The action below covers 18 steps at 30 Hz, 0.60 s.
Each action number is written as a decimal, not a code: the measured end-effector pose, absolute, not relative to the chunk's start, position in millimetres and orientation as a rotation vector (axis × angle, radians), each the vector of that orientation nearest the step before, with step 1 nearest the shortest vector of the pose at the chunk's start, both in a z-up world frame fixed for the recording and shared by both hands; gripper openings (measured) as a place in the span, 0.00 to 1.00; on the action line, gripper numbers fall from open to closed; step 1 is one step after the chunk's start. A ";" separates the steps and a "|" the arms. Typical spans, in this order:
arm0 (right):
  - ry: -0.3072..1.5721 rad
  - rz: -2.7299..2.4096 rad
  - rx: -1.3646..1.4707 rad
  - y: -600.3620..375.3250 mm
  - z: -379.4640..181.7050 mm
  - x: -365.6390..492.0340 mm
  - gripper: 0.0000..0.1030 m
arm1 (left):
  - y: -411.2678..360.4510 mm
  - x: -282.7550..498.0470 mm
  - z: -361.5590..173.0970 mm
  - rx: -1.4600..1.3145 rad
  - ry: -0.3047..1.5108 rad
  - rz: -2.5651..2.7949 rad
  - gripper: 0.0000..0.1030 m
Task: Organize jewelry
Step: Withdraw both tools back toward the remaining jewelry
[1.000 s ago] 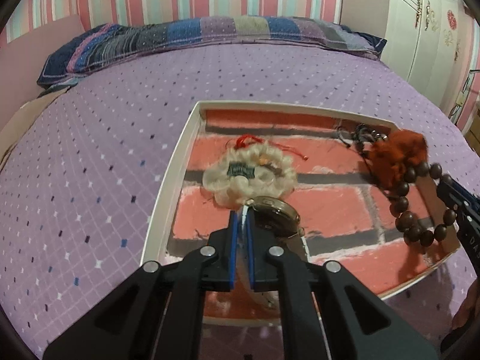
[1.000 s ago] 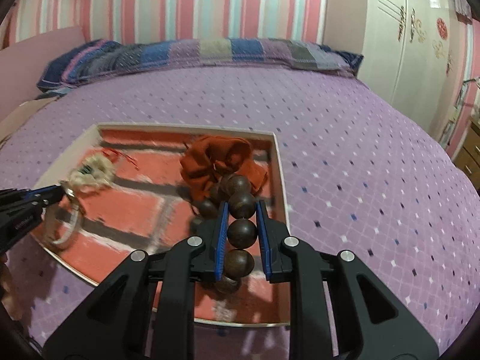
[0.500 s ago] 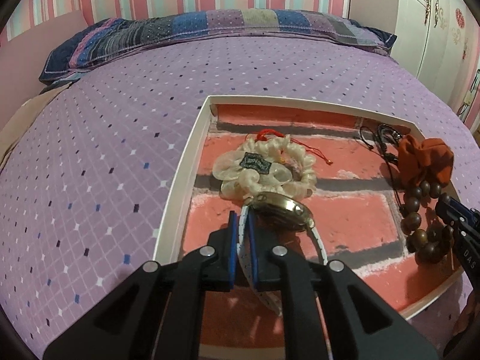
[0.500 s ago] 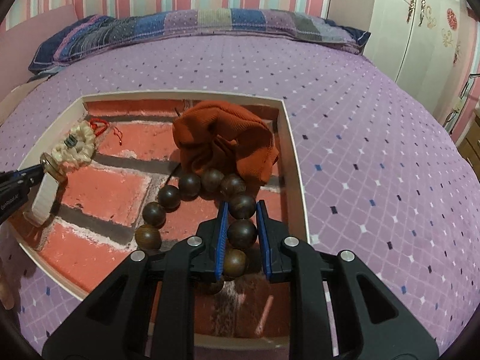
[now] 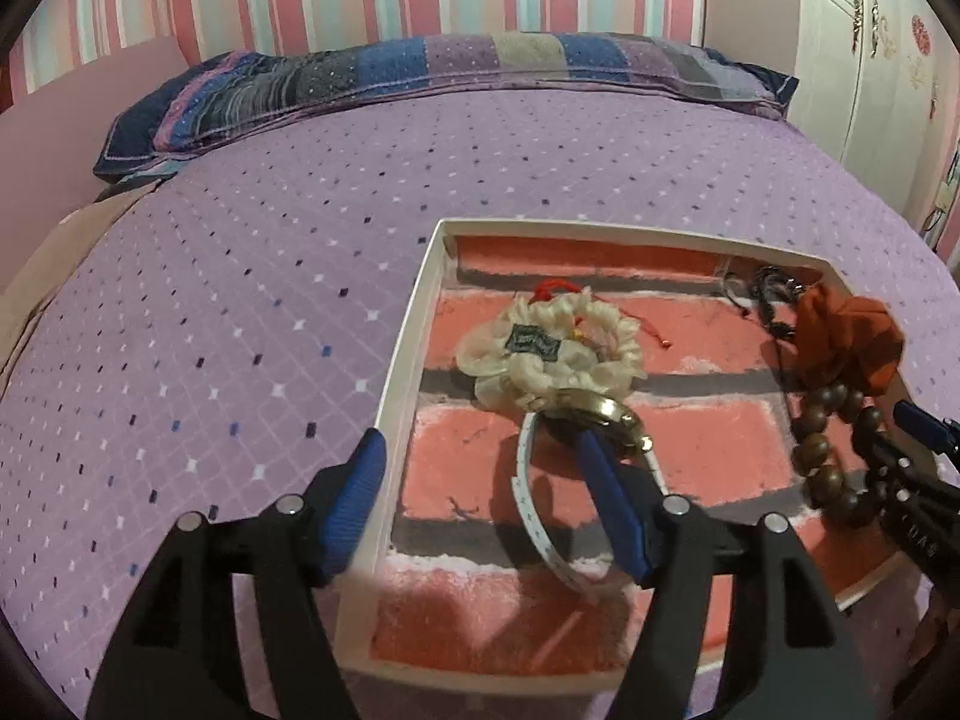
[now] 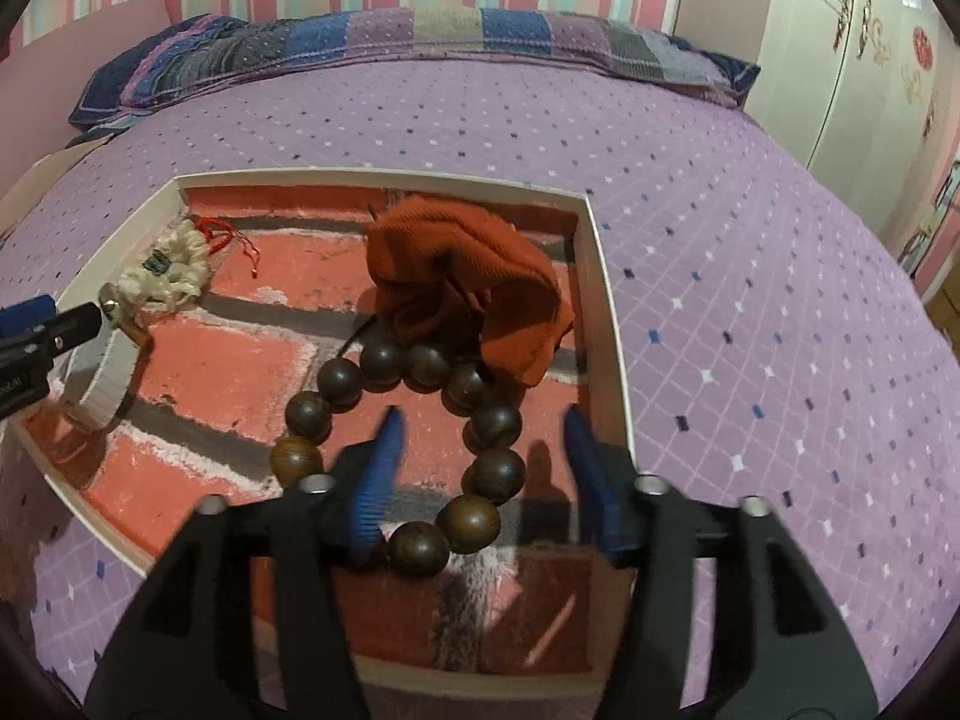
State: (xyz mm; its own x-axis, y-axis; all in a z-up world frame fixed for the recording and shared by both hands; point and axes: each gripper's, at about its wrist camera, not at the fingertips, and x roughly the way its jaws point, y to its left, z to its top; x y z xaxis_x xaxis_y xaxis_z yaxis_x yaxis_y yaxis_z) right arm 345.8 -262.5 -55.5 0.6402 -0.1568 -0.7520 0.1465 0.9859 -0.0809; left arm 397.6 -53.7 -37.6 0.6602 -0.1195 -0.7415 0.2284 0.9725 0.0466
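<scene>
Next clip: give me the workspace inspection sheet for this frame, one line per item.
Surface: purple patterned bedspread, bearing a white-rimmed tray with a brick-print floor.
Job's things: wooden bead bracelet, wristwatch with white strap, cream scrunchie and orange scrunchie, all lying in the tray.
Clutter: red string and dark cord in the tray.
Grippers: left hand-held gripper open over the watch; right hand-held gripper open over the beads.
Cables: nothing seen.
Surroundings: striped pillow, striped wall, white wardrobe.
</scene>
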 end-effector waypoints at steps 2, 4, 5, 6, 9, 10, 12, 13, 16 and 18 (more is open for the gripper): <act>0.843 -0.154 -0.005 -262.9 -46.5 341.8 0.63 | -54.0 392.4 -29.6 0.143 0.817 -0.206 0.64; 0.816 -0.123 0.025 -264.6 -33.0 334.7 0.76 | -53.1 383.9 -16.2 0.133 0.799 -0.222 0.67; 0.806 -0.119 0.031 -264.7 -27.1 332.4 0.81 | -52.4 379.6 -10.9 0.128 0.790 -0.225 0.68; 0.788 -0.120 0.034 -265.6 -18.1 326.3 0.87 | -50.9 373.3 -2.8 0.121 0.778 -0.227 0.72; 0.739 -0.113 0.034 -267.6 3.0 305.6 0.93 | -44.3 350.8 19.7 0.111 0.729 -0.234 0.79; 0.725 -0.113 0.036 -269.3 10.6 295.5 0.95 | -42.1 345.9 25.0 0.111 0.718 -0.235 0.79; 0.713 -0.107 0.039 -273.4 19.5 280.0 0.96 | -34.7 327.4 37.2 0.115 0.696 -0.229 0.79; 0.711 -0.104 0.036 -274.6 23.1 273.2 0.96 | -32.1 321.5 40.9 0.114 0.690 -0.224 0.79; 0.708 -0.113 0.015 -278.3 30.8 250.2 0.96 | -16.3 296.2 52.8 0.100 0.664 -0.199 0.81; 0.698 -0.118 0.010 -283.1 36.2 228.1 0.96 | -3.1 275.7 58.7 0.088 0.645 -0.188 0.87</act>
